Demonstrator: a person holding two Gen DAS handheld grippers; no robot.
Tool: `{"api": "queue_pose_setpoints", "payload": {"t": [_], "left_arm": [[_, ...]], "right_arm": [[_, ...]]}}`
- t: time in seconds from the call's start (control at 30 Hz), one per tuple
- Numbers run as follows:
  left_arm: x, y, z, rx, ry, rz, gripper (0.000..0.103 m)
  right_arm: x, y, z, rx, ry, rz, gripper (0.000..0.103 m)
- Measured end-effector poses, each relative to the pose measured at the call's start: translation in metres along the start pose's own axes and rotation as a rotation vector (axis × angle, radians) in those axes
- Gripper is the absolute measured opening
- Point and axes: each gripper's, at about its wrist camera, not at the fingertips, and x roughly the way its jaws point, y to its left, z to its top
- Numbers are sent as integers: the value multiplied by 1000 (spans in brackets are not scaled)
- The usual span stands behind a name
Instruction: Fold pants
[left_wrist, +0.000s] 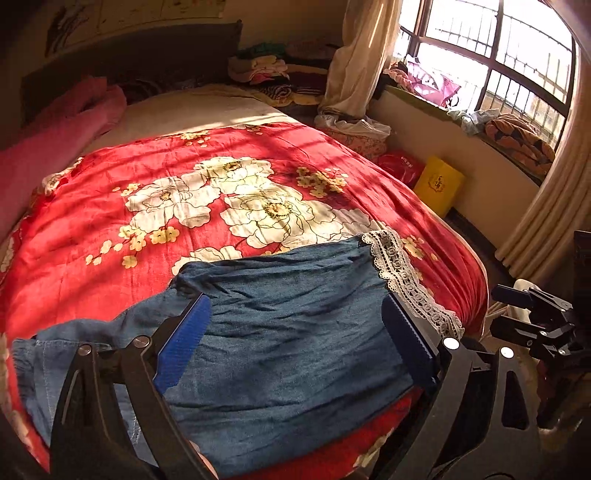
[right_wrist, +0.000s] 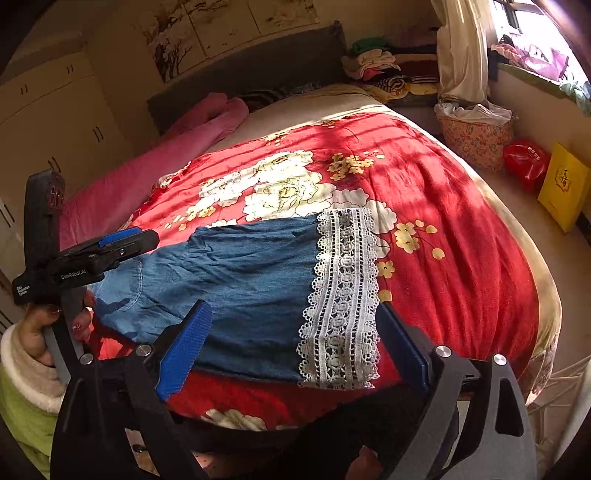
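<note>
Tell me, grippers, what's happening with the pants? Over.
Left gripper open, right gripper open, both empty. Blue pants folded on red quilt. Nothing blocking.

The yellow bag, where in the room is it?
The yellow bag stands on the floor at the right of both views, between the bed's red floral blanket and the wall under the window, right beside a red bag.

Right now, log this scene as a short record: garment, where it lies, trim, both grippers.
garment: blue denim pants, folded, lying flat
surface: red floral blanket on the bed
trim: white lace hem, at the end nearer the window
left gripper: open, nothing between its pads, above the pants
right gripper: open, holding nothing, above the pants
</note>
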Motion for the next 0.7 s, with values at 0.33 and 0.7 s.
{"api": "queue_pose_setpoints", "payload": {"t": [0.33,0.7], "left_arm": [[-1,-25,-5,43,17,0,93],[26,-49,-5,85,63,-6,93]], "right_arm": [[3,-7,-13,9,13,6,92],[11,-25,-26,49,43,15,93]]}}
